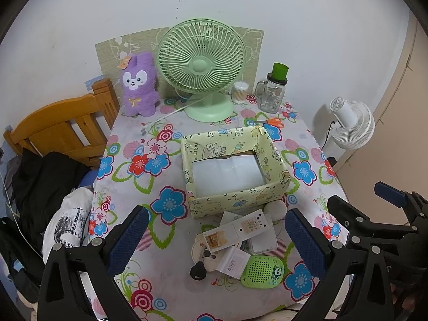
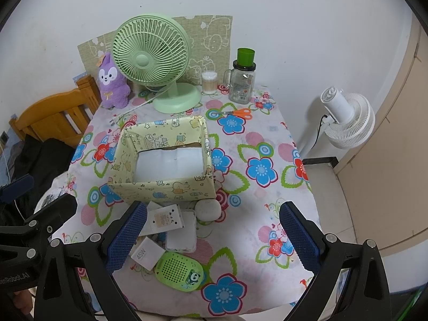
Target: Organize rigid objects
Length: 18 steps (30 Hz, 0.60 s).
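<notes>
A pale yellow patterned box (image 1: 235, 199) (image 2: 163, 187) stands open-topped mid-table, only a white lining inside. In front of it lies a heap: a white card-like box (image 1: 251, 226) (image 2: 167, 220), a clear plastic case (image 1: 263, 243) (image 2: 182, 234), a white 45W charger (image 1: 231, 263) (image 2: 144, 255), a green oval device with a panda (image 1: 263, 268) (image 2: 179, 268), a black key (image 1: 198, 271), a white round pebble-like object (image 1: 275, 208) (image 2: 207, 210). My left gripper (image 1: 216, 243) hovers open above the heap. My right gripper (image 2: 214, 236) hovers open just right of it.
At the table's back stand a green desk fan (image 1: 202, 67) (image 2: 149, 61), a purple plush (image 1: 139, 85), a cotton-swab jar (image 1: 239, 92), a glass mug jar (image 1: 271, 93) and orange scissors (image 1: 270, 121) (image 2: 236, 112). A wooden chair (image 1: 58, 131) is left, a white floor fan (image 1: 350, 123) right.
</notes>
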Tool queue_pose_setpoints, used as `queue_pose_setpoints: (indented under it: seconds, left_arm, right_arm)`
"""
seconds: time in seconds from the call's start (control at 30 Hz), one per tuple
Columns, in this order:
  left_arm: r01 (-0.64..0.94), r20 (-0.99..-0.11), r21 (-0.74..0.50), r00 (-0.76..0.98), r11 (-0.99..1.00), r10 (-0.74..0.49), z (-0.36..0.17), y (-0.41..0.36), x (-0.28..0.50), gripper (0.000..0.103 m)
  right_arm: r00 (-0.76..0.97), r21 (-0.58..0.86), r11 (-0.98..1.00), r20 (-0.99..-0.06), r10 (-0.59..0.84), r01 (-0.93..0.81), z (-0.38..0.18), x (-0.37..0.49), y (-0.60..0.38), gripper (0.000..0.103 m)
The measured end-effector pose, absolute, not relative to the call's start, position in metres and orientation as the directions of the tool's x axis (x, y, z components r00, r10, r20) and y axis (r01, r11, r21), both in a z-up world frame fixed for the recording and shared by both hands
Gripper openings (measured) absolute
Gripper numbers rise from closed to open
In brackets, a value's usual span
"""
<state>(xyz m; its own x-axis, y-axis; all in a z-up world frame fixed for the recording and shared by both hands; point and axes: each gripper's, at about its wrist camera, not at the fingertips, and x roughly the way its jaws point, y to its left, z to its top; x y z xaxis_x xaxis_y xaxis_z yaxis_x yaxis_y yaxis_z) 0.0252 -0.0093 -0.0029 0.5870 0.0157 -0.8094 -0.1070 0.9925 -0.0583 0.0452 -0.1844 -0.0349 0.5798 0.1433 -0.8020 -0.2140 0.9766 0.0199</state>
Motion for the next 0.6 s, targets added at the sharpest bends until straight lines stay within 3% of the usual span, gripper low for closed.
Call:
queue_pose_setpoints:
  seconds: [0.6]
  left_arm:
    - [-0.098,-0.811,-0.057,0.584,0.994,0.012,-0.0056,-0.0124,0.0292,0.103]
  right_arm:
    - [0.577,0.023,0.977,-0.804,0.145,-0.213,-0.0355,0.0494,-0.1864,0.101]
